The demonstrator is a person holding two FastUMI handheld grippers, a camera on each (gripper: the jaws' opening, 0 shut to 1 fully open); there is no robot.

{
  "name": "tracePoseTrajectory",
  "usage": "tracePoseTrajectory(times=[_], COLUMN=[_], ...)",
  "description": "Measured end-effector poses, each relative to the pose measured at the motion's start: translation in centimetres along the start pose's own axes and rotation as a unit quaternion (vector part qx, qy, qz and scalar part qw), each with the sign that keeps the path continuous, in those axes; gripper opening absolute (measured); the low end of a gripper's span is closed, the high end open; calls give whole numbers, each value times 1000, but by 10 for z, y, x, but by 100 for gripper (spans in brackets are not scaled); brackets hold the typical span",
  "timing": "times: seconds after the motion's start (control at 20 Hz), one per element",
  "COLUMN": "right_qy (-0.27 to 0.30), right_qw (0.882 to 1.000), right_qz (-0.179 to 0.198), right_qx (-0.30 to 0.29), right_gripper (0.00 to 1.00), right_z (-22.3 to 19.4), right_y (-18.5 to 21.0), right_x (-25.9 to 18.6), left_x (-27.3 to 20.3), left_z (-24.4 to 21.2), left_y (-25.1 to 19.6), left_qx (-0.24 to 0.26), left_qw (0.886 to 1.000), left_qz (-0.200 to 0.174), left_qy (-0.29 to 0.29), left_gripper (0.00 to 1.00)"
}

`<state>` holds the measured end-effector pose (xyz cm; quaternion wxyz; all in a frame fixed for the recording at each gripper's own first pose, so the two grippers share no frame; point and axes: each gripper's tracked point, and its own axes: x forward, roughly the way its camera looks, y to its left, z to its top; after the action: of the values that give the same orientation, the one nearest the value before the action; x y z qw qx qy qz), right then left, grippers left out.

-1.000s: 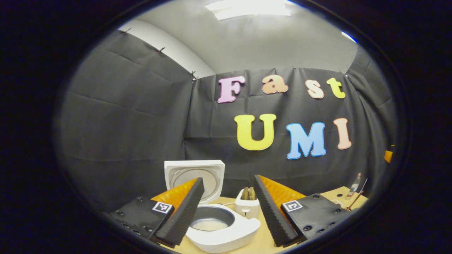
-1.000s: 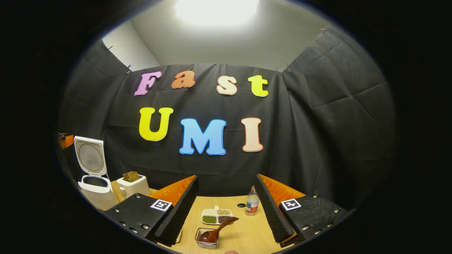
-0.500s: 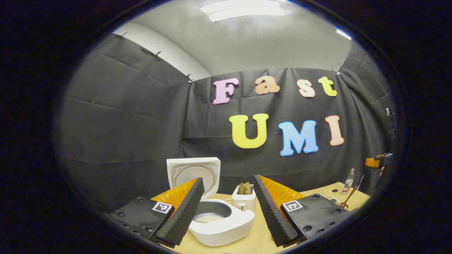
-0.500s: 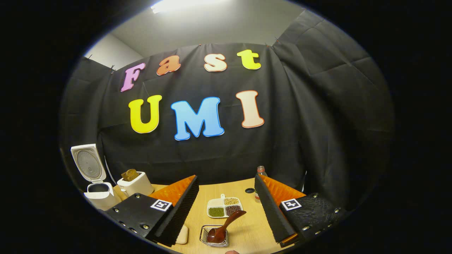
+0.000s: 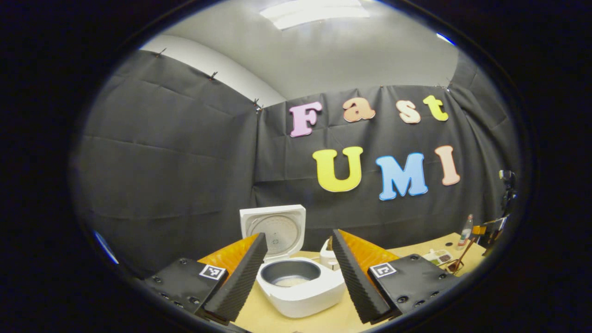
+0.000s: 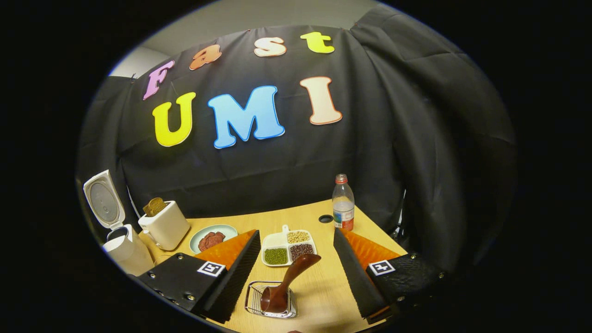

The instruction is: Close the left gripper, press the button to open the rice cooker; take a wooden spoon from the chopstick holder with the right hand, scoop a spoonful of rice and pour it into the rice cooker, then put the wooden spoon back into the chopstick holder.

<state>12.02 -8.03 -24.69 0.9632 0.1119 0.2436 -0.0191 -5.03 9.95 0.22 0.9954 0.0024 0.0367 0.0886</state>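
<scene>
Fingers of both grippers spread apart, gripping nothing. Left gripper (image 5: 299, 273) held level, low over the worktop (image 5: 268, 319), the rice cooker (image 5: 300, 286) right ahead between its fingers, lid up, some rice in the pot. Right gripper (image 6: 296, 273) now pitched further down than a second ago; more worktop visible. Wooden spoon (image 6: 284, 286) sits bowl-down in the wire chopstick holder (image 6: 272, 300) between its fingers, handle leaning right. Divided grain dish (image 6: 289, 243) just behind.
</scene>
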Motion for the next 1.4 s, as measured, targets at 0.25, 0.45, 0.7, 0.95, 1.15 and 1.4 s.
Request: tracePoseTrajectory(times=[0.25, 0.45, 0.7, 0.95, 1.15, 1.4], right_qy=[58, 108, 154, 156, 137, 83], right_qw=[998, 994, 986, 985, 990, 996], right_qz=[-8, -5, 20, 39, 43, 42], right_qx=[8, 32, 67, 69, 16, -9], right_gripper=[97, 96, 57, 13, 7, 7], right_z=[-47, -82, -102, -97, -84, -28], right_y=[-6, -5, 12, 26, 33, 51], right_x=[21, 32, 35, 31, 18, -5], left_x=[-14, -22, -23, -19, -17, -9], left_z=[2, -5, -13, -23, -28, -28], left_y=[19, 30, 42, 52, 64, 80], left_qx=[21, 25, 32, 17, -5, -26], left_qw=[999, 999, 998, 998, 998, 998], left_qz=[24, 37, 50, 54, 56, 48], left_qy=[3, 14, 27, 37, 37, 31], left_gripper=[97, 99, 97, 100, 97, 96])
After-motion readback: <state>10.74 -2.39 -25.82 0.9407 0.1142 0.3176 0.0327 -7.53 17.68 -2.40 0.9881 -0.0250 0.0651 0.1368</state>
